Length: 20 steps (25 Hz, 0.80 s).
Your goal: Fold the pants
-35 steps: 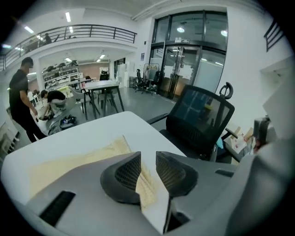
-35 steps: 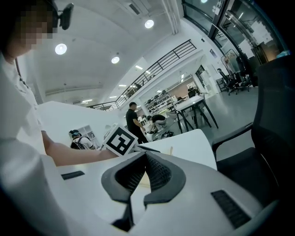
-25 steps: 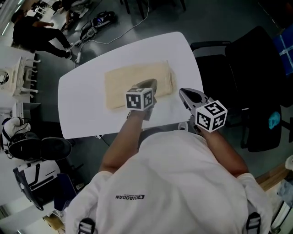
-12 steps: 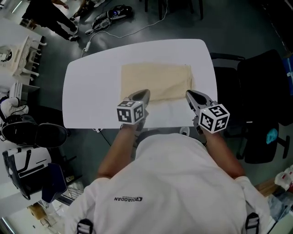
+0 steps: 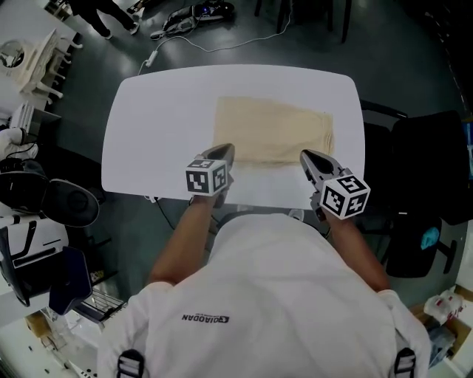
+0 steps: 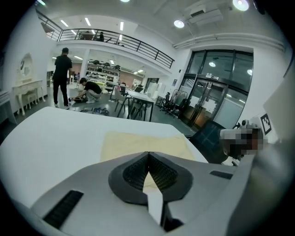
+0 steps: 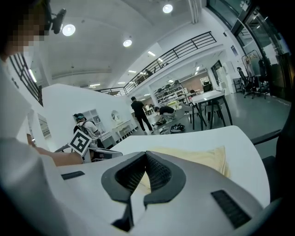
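The beige pants (image 5: 273, 131) lie folded into a flat rectangle on the white table (image 5: 155, 125), toward its right half. My left gripper (image 5: 224, 150) is shut and empty, its tip at the near left corner of the pants. In the same state, my right gripper (image 5: 307, 156) hovers just short of the near right corner. In the left gripper view the pants (image 6: 143, 140) lie ahead of the closed jaws (image 6: 148, 155). The right gripper view shows the pants (image 7: 198, 156) beyond its closed jaws (image 7: 146, 154), with the left gripper's marker cube (image 7: 79, 142) at the left.
A black office chair (image 5: 432, 177) stands close to the table's right end. More chairs and gear (image 5: 44, 203) crowd the floor on the left. Cables and a bag (image 5: 196, 15) lie beyond the far edge. People (image 6: 62, 76) stand far behind the table.
Both grippers have drawn back toward the near table edge. The left one was over the pants and now sits at their near corner. The pants lie flat, untouched.
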Available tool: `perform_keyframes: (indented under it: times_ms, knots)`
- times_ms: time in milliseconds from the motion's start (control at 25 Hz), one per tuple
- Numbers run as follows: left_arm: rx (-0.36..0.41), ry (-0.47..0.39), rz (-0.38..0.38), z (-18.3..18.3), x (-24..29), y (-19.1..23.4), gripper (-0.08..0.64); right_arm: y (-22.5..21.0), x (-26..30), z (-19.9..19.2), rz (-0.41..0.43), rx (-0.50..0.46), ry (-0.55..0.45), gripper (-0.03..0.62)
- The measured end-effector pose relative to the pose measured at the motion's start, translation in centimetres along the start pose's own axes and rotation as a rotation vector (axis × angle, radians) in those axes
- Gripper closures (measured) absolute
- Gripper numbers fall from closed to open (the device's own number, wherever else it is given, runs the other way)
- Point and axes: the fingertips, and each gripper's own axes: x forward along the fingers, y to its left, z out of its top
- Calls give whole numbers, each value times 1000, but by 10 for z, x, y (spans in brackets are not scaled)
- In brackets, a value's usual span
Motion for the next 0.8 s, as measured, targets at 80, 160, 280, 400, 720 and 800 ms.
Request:
perform_keyframes:
  times_ms: [80, 160, 280, 400, 720, 800]
  knots:
    - [-14, -2, 21, -2, -1, 19, 532, 8, 8, -3, 2, -9, 13, 574]
    - [-25, -9, 32, 0, -1, 36, 532, 12, 18, -6, -5, -22, 28, 574]
    - [-37, -4, 43, 2, -3, 62, 532, 18, 31, -9, -21, -14, 44, 574]
    - [-44, 15, 56, 1, 3, 85, 532, 19, 38, -10, -44, -2, 48, 574]
    - [-77, 83, 77, 0, 47, 159, 529, 27, 54, -20, -141, 43, 45, 574]
    - [-88, 99, 68, -4, 62, 167, 529, 22, 50, -25, -175, 58, 46, 574]
